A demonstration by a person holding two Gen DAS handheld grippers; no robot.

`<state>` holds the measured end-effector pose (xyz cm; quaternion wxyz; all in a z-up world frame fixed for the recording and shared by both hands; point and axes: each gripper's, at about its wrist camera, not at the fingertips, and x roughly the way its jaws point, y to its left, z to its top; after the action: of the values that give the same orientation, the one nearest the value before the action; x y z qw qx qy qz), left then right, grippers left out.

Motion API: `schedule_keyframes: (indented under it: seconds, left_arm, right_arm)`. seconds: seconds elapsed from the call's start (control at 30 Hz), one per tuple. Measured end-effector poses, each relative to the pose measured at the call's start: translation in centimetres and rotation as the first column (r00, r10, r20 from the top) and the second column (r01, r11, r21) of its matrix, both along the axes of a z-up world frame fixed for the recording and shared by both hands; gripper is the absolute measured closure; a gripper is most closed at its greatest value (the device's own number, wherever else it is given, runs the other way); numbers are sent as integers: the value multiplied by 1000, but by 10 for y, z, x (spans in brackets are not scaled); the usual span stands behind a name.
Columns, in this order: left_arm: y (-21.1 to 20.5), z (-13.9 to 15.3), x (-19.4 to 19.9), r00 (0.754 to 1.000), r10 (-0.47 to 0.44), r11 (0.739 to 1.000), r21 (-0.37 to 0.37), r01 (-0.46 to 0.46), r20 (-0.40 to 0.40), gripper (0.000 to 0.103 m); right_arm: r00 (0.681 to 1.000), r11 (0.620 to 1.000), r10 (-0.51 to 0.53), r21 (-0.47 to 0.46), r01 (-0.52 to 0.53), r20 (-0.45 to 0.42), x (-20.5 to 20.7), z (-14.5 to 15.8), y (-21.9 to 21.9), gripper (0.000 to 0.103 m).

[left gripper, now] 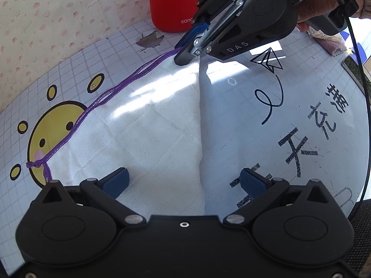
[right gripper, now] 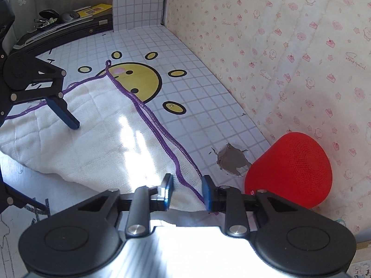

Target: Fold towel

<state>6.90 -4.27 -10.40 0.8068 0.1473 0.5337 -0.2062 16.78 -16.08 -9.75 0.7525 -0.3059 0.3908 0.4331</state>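
A white towel (left gripper: 150, 120) with a purple stitched edge (left gripper: 97, 102) lies folded over on the gridded table cover, its two edge lines running side by side. My left gripper (left gripper: 185, 181) hangs open just above the towel's near end, its pads wide apart, the right one beyond the fold line. My right gripper (right gripper: 187, 191) is at the far corner (left gripper: 184, 51), its blue pads a little apart astride the purple edge (right gripper: 180, 173), so it is open. One left finger (right gripper: 69, 118) shows over the towel (right gripper: 97, 134) in the right wrist view.
A red round speaker (right gripper: 289, 166) stands against the pink-patterned wall, close beside the right gripper. A torn patch (right gripper: 231, 159) marks the table cover near it. A pink cloth (left gripper: 329, 44) lies at the far right. Clutter (right gripper: 69, 16) fills a shelf past the table's end.
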Motion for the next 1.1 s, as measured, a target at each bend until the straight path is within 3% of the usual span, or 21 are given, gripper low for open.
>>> schedule_keyframes:
  seconds: [0.2, 0.6, 1.1]
  left_arm:
    - [-1, -1, -3, 1000, -18, 1000, 5, 18, 5, 1]
    - [-1, -2, -5, 999, -33, 999, 2, 33, 4, 1]
    - [0, -3, -6, 999, -39, 999, -7, 39, 15, 1]
  right_arm:
    - [995, 996, -78, 30, 79, -56, 7, 3, -2, 98]
    - [985, 984, -167, 62, 169, -35, 20, -4, 2, 97]
    - [955, 947, -297, 128, 294, 3, 19, 13, -18, 67]
